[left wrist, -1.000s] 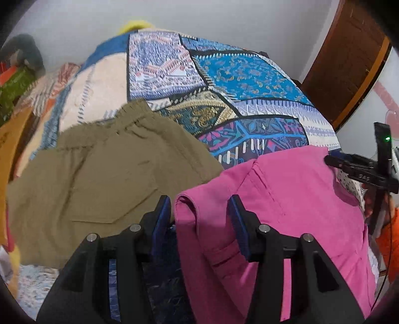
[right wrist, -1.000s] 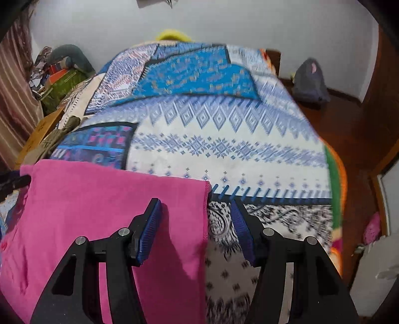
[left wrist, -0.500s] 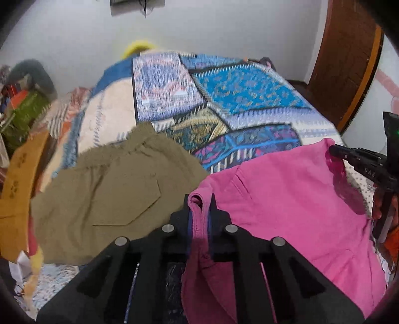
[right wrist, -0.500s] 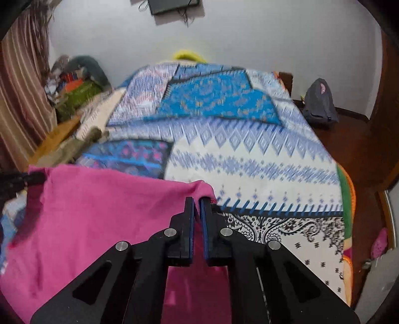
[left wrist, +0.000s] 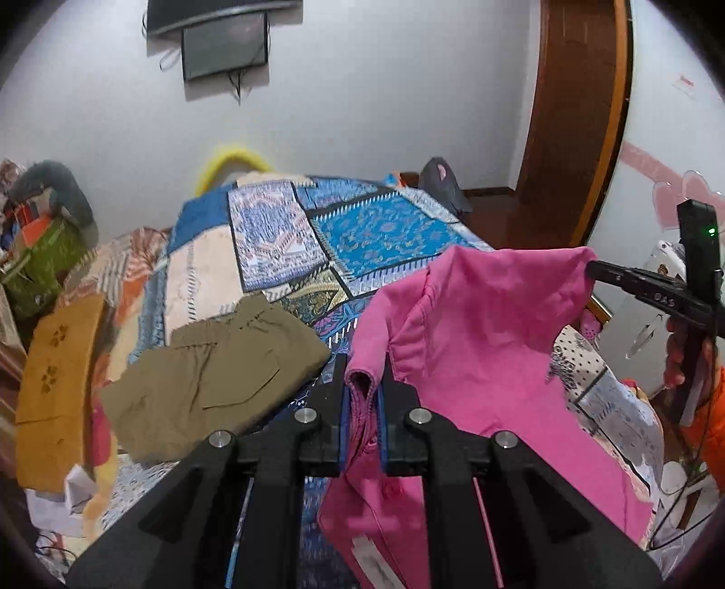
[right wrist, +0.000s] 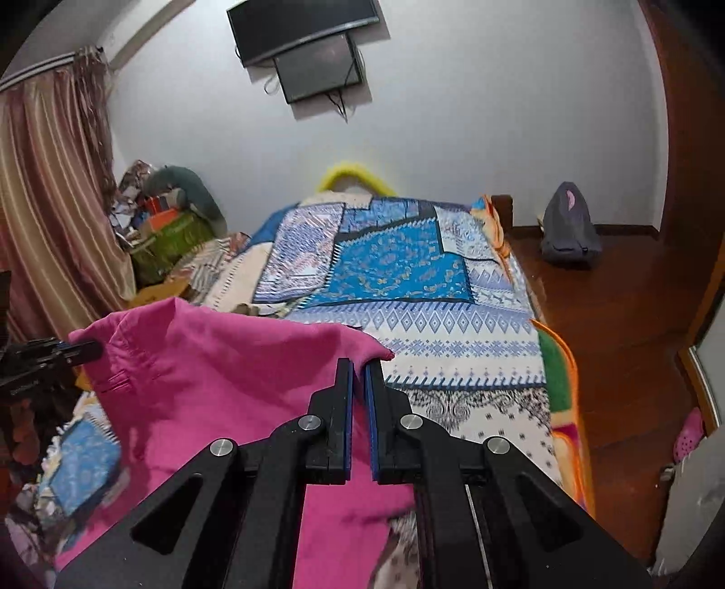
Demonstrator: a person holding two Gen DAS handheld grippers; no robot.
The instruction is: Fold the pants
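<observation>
The left gripper [left wrist: 362, 385] is clamping one corner of the bright pink cotton pants [left wrist: 480, 344], its blue-padded fingers [left wrist: 343, 407] pressing together on a folded edge of the fabric. The right gripper [right wrist: 360, 376] is gripping the opposite corner of the same pants, its fingers [right wrist: 346, 407] closing tight on the cloth so only a thin sliver is showing between them. Between the two grippers the pink pants are hanging raised above the near end of the bed, which is wearing a blue and white patchwork bedspread [right wrist: 453, 335]; the cloth is sagging in the middle and draping down toward the camera. In the left wrist view the right gripper is showing at the far right edge, pinching the pink corner. A pair of olive-green folded shorts [left wrist: 213, 376] is lying flat on the bedspread, just beside the pink pants on their left. A dark wall-mounted television [right wrist: 312, 41] is hanging above the head of the bed, and a grey backpack [right wrist: 568, 231] is sitting on the wooden floor against the wall.
</observation>
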